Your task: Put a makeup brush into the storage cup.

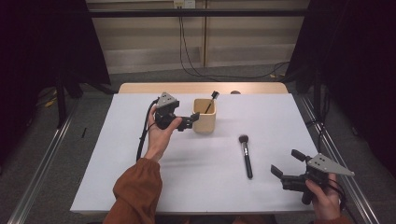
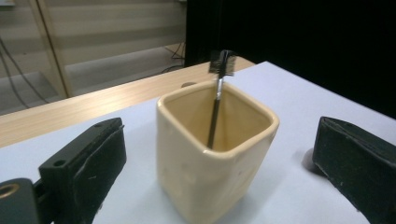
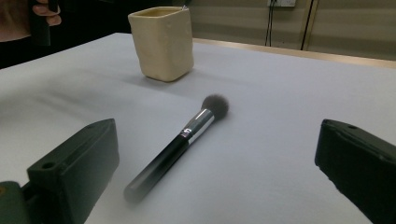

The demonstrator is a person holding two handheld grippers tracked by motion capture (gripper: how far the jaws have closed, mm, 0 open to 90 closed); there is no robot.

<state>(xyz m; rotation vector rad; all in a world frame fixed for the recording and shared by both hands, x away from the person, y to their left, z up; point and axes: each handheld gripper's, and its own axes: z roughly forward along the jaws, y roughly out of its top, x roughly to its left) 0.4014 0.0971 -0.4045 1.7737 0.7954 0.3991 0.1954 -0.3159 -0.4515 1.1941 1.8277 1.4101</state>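
Nearest the high camera, the right claw (image 1: 286, 163) hangs over the near right corner of the white counter (image 1: 116, 186), its jaws spread wide and holding nothing; in the right gripper view they point toward the powder brush (image 3: 180, 142) from a little way off. That brush lies flat on the counter, well apart from the cup, its fluffy head turned toward the far edge and its black handle toward the person. The beige square cup (image 1: 204, 115) stands upright near the middle of the far side, with a thin spoolie brush (image 1: 211, 101) leaning inside it, bristles poking above the rim. The left claw (image 1: 187, 122) sits just beside the cup's left wall, jaws apart and empty; in the left gripper view they flank the cup without touching it. Judging by the layout, the powder brush is next for the cup. The round handle could roll or skid if the right claw closes off-centre or on the slick metal ferrule. A tilted carry might knock the cup's rim and tip it, unless the left claw steadies it, and squeezing too hard there could shove the cup sideways.
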